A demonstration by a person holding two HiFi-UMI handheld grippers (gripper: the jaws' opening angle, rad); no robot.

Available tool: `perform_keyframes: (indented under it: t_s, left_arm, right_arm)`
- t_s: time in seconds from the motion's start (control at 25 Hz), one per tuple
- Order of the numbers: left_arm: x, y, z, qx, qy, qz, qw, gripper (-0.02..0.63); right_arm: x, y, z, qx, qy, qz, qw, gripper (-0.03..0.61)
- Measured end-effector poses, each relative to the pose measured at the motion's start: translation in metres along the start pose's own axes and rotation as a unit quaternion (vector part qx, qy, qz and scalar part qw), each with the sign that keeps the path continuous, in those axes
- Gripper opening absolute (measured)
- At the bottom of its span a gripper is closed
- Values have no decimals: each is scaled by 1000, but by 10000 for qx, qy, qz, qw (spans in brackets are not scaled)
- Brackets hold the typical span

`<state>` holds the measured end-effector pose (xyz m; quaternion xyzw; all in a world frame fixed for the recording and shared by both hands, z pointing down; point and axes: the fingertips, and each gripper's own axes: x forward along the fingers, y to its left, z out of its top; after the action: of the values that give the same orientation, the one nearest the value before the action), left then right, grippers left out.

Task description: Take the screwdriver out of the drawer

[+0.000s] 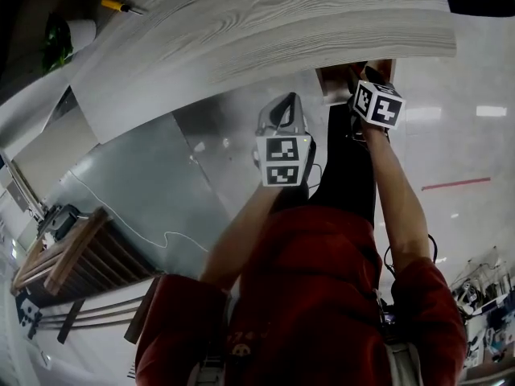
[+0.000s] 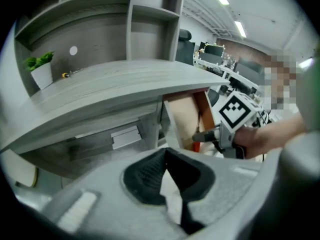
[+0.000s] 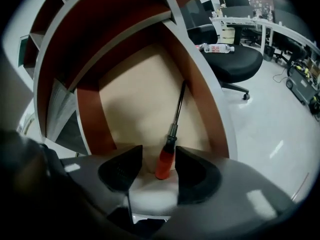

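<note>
The wooden drawer (image 3: 132, 101) stands pulled out from under the grey desk (image 1: 282, 22). A screwdriver (image 3: 168, 154) with a red handle and a dark shaft lies on its pale floor near the right wall. My right gripper (image 3: 159, 171) is open, and the red handle lies between its two jaws without being pinched. In the left gripper view the same gripper (image 2: 210, 135) reaches into the drawer (image 2: 186, 118), with a bit of red handle (image 2: 196, 146) below it. My left gripper (image 2: 167, 156) hangs shut and empty in front of the desk, left of the drawer.
A yellow-handled screwdriver (image 1: 117, 6) and a potted plant (image 2: 40, 69) sit on the desk top, with shelves above. A black office chair (image 3: 230, 59) stands to the drawer's right, a water bottle (image 3: 217, 48) on it. A wooden rack (image 1: 80, 256) is on the floor at left.
</note>
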<state>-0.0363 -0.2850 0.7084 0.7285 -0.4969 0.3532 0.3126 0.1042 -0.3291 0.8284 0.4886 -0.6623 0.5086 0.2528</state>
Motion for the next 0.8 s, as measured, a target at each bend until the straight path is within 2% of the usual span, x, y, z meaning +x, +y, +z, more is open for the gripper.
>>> perform_keyframes:
  t_s: [0.4,0.68,0.8]
  left_arm:
    - [10,4,-7,-72,108,56,9999,-2]
    - [10,5,-7,-70,135,36,9999,-2]
    - [9,6,-7,-65,148,33,9999,-2]
  right_arm:
    - [12,-10,-3,-160,405,-536,9976,196]
    - [21,-9,-13,-468,1062,-660,9910,193]
    - [22,-12,-14,-569,1181,-810,9881,138]
